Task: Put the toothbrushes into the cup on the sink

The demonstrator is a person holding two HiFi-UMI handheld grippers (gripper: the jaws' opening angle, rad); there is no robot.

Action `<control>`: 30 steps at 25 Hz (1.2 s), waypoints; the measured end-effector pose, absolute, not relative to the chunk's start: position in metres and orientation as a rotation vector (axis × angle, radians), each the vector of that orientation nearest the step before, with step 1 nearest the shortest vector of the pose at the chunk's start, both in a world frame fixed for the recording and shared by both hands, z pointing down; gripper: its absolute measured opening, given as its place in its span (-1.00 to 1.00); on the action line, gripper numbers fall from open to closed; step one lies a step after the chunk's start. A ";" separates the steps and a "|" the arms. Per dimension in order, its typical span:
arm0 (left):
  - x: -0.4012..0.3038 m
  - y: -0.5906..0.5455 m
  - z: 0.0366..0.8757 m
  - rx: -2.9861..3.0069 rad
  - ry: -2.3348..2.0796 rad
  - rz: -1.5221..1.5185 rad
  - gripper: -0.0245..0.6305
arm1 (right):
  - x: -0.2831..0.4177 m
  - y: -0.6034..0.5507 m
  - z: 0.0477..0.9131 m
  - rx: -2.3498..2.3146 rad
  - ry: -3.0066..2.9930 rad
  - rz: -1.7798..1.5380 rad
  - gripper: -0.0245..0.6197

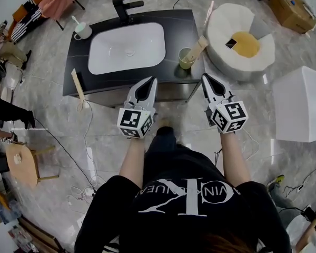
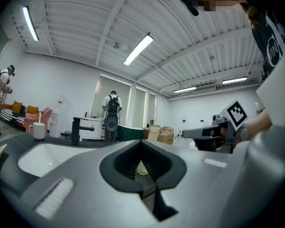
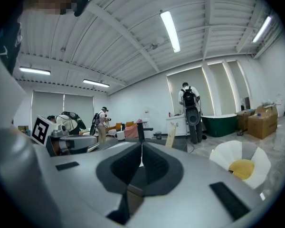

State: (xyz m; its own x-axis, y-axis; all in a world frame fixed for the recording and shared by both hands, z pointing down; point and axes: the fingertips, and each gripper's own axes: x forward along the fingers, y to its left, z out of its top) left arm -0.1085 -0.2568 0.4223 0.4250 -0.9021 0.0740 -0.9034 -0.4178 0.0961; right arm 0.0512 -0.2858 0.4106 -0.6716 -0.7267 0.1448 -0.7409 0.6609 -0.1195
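A green cup (image 1: 186, 58) stands on the dark sink counter (image 1: 171, 25), right of the white basin (image 1: 126, 48). A wooden toothbrush (image 1: 199, 46) leans in the cup, and it shows upright in the right gripper view (image 3: 170, 137). Another wooden toothbrush (image 1: 77, 84) lies over the counter's front left edge. A white mug (image 1: 83, 32) with a brush in it stands at the far left corner. My left gripper (image 1: 150, 81) and right gripper (image 1: 207, 78) hover side by side before the counter's front edge, both shut and empty. The right one is nearest the cup.
A black faucet (image 1: 125, 8) rises behind the basin. A round white seat with a yellow centre (image 1: 241, 41) stands right of the counter, and a white box (image 1: 303, 104) lies further right. Cables trail on the floor at left. People stand in the background (image 3: 187, 99).
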 end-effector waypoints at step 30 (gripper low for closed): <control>-0.118 -0.192 0.411 2.487 -1.770 -0.019 -0.89 | 0.067 -0.225 0.391 1.203 -2.828 0.147 -0.88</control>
